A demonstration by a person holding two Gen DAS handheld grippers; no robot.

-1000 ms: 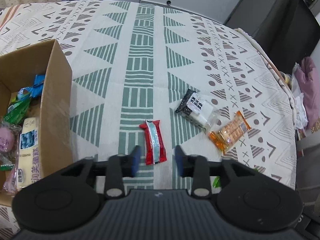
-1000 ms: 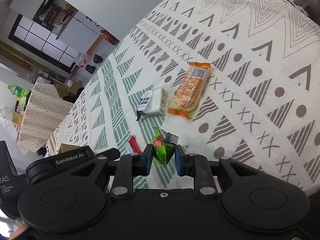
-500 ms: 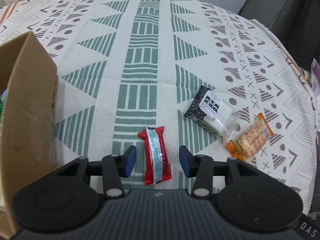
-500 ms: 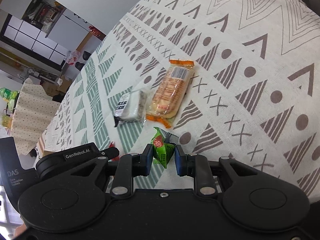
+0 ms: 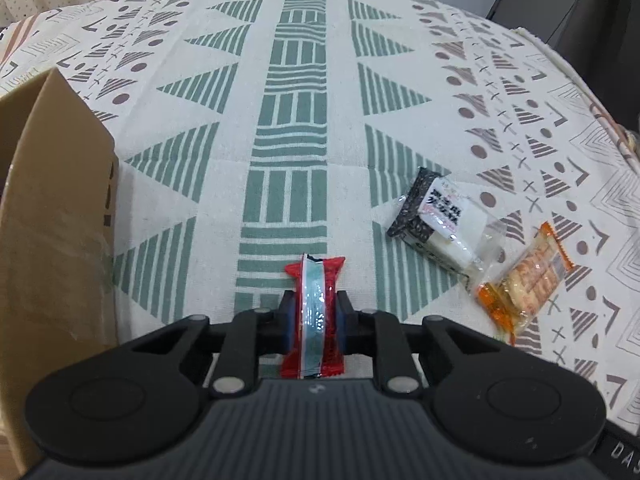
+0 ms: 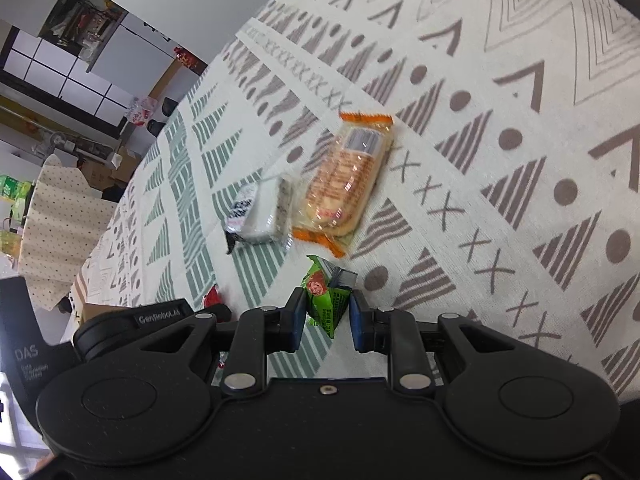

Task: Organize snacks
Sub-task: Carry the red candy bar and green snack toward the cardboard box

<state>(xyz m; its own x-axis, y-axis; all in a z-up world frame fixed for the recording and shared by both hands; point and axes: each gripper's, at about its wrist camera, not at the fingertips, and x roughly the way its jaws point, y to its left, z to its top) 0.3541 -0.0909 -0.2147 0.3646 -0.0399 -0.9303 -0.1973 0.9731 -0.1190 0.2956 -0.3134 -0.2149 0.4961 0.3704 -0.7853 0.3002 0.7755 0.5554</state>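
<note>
Left gripper (image 5: 313, 322): the blue pads are now clamped on the red foil snack bar with a pale blue centre stripe (image 5: 314, 312). Half a second ago the pads stood apart on either side of it; the closing stroke is complete.
Snack bar position: lengthwise between the pads, far end projecting forward over the patterned cream-and-green tablecloth (image 5: 292, 128). Whether it has left the cloth cannot be told.
Right gripper (image 6: 325, 317): pads pressed against the small green foil snack packet with a red emblem (image 6: 326, 300), as in both earlier frames; the grip is unchanged.
Brown cardboard box (image 5: 52, 208): stands just left of the left gripper, its side wall near the held bar. Its interior is not visible at this moment.
Remaining loose items: a clear-wrapped white cake with a black speckled label (image 5: 438, 220) and an orange-ended transparent cracker pack (image 5: 528, 280) lie touching each other on the cloth, right of the left gripper.
Step in hand: judged to be pick-up, with both tools now loaded.
Consequence for task: the next move likely calls for lifting the bar and carrying it left over the box wall.
Risk: the slick foil may slide between the pads; the box wall may catch the projecting end.
</note>
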